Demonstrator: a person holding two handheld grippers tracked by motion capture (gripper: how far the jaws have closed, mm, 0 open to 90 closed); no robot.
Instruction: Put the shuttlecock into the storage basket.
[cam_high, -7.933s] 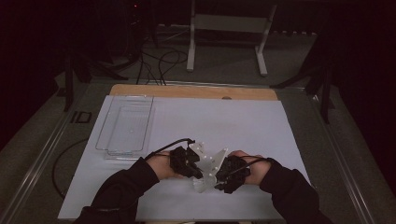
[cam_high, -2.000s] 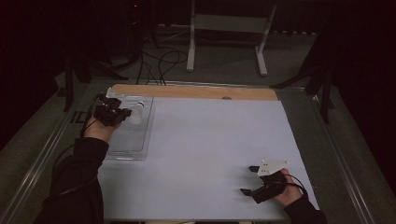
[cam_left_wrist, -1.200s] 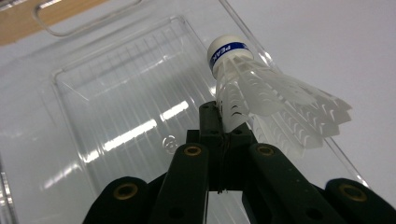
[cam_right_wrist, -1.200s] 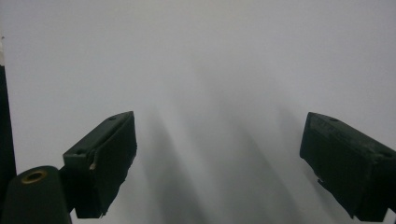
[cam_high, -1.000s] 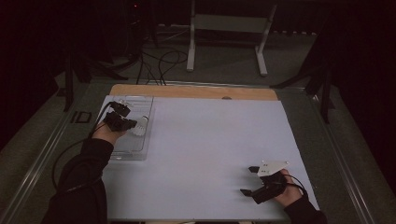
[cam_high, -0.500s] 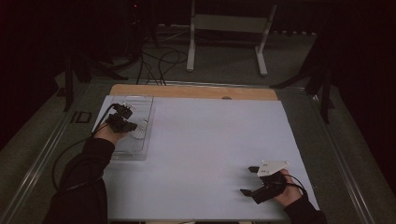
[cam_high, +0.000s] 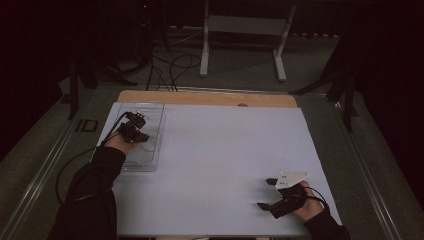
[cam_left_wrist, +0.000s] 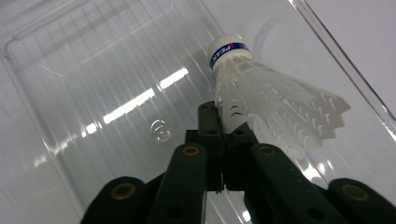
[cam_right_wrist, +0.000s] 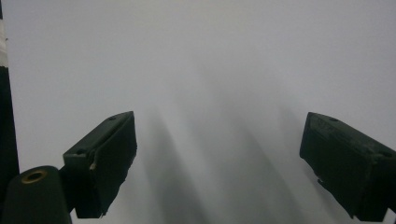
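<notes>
A white shuttlecock (cam_left_wrist: 261, 93) with a blue band on its cork lies tilted over the floor of a clear plastic tray (cam_left_wrist: 93, 70). My left gripper (cam_left_wrist: 220, 122) is shut, and its tips pinch the edge of the feather skirt. From above, that left gripper (cam_high: 141, 137) sits over the middle of the tray (cam_high: 150, 111) at the table's left. My right gripper (cam_high: 265, 194) rests near the front right of the white table top, open. Nothing lies between the jaws of the right gripper (cam_right_wrist: 219, 158), just bare white surface.
The white sheet (cam_high: 225, 150) covers most of the table, with a wooden strip (cam_high: 200, 98) along its far edge. A cable (cam_high: 67, 170) trails from the left gripper off the left side. A metal stand (cam_high: 245, 30) and dark floor lie beyond the table.
My left hand has drifted a little down the tray toward the person, still with the shuttlecock. The right hand has stayed where it was.
</notes>
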